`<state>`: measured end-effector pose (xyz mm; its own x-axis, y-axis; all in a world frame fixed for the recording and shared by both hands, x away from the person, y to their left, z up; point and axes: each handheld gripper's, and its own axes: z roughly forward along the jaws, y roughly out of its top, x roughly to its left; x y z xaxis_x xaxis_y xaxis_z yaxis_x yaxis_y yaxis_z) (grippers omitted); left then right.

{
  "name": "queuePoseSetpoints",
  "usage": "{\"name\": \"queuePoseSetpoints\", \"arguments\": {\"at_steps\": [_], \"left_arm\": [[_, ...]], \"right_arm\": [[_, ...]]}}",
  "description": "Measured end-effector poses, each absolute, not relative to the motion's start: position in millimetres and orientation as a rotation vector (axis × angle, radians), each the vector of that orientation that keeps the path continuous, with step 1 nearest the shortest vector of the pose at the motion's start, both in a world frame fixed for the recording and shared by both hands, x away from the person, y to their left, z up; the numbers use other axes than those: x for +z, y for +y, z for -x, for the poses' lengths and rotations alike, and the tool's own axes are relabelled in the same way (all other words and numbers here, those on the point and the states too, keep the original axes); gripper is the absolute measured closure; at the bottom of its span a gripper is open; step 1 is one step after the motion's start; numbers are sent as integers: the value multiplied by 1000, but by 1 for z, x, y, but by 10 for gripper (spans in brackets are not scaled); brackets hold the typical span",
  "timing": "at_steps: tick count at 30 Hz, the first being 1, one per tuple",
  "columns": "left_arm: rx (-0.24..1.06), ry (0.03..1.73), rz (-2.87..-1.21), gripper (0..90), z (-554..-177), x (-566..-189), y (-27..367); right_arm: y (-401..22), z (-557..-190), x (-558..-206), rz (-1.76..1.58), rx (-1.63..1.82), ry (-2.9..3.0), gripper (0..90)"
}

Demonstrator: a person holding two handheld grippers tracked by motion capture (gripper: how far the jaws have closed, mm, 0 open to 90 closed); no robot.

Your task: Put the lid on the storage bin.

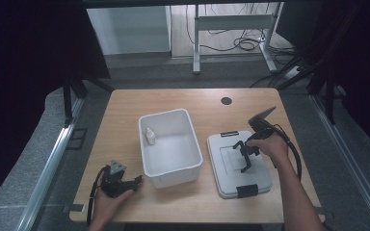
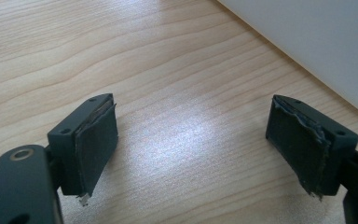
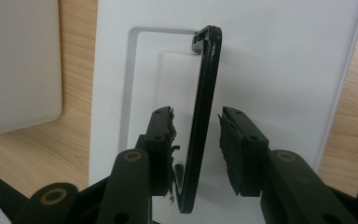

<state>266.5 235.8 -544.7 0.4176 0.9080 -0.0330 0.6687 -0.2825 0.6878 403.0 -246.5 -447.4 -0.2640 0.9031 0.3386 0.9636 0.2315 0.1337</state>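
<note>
High view: wooden table (image 1: pixel 125 115) with a white open bin (image 1: pixel 170 147) at centre frame; a small white bottle (image 1: pixel 150 136) stands inside it near the bin's upper-left wall. Right of the bin, close beside it but apart, lies a flat white lid (image 1: pixel 238 163) with black clips at its upper and lower edges. Right gripper (image 1: pixel 245 156), held in the person's right hand (image 1: pixel 271 144), sits over the middle of the lid at centre-right of frame. In the right gripper view the lid's black handle (image 3: pixel 200 116) stands raised on edge from its recess, running up between the two pads (image 3: pixel 163 140); jaws are partly open, straddling the handle. The left-of-frame pad looks to be just touching or nearly touching the bar, the right-of-frame pad has a clear gap; not clamped. Left gripper (image 1: pixel 134 182) is at lower left of the high view, low on the table just beside the bin's lower-left corner, in the left hand (image 1: pixel 111 197). Left gripper view: jaws spread wide, nothing between them, bare wood grain below and the bin's white wall across the upper right corner of frame.
</note>
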Motion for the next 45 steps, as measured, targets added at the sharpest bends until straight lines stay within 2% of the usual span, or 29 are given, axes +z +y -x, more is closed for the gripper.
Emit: {"name": "queuePoseSetpoints", "arguments": {"at_steps": [2,8,12,27,45], "left_arm": [[491,1330,-2046,166,-266,-545,236],[490,1330,-2047,166,-266,-545,236],[490,1330,-2047,165,-266,-545,236],[489,1329,-2047,165,-266,-545,236],[489,1328,-2049,165,-266,-545,236]], "right_arm": [[-245,-405,-451,1777,-448,-2307,713],[-241,-407,-455,1801,-393,-2272,760],[-238,-407,-457,1828,-380,-2240,822],[-239,-405,-455,1881,-413,-2200,842],[-254,-396,-434,1887,-539,-2151,844]]}}
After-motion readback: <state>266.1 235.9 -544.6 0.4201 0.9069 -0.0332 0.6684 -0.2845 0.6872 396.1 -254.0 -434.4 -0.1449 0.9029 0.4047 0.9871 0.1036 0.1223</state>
